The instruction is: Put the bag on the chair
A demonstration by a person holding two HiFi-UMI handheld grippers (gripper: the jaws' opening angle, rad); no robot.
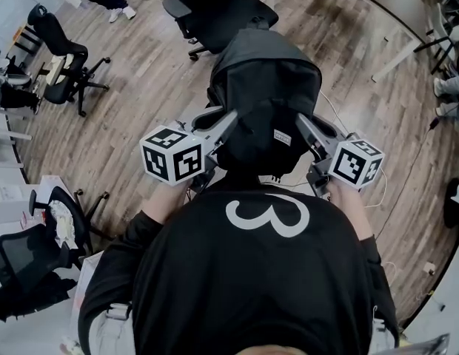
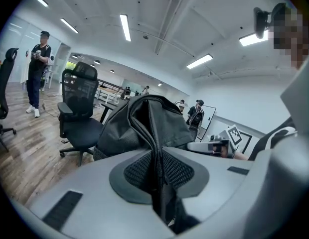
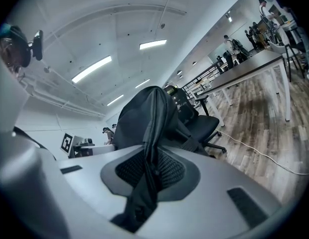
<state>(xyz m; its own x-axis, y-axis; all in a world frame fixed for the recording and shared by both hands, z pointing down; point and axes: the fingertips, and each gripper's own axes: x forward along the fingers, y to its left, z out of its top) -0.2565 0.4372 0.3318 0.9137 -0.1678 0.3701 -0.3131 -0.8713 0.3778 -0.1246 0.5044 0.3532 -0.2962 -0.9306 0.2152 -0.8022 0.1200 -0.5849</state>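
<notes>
Close against the person's chest, the left tool and right tool each pinched a fold of the black bag, which hung between them. It looked soft and saggy, best held by its top seams. The chair stood beyond.

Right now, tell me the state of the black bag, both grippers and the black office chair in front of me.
Black fabric bag: held up between both grippers, not yet on the chair.
Left gripper: fingers shut on the bag's fabric.
Right gripper: fingers shut on the bag's fabric.
Black wheeled office chair: upright on the wood floor, seat empty.
</notes>
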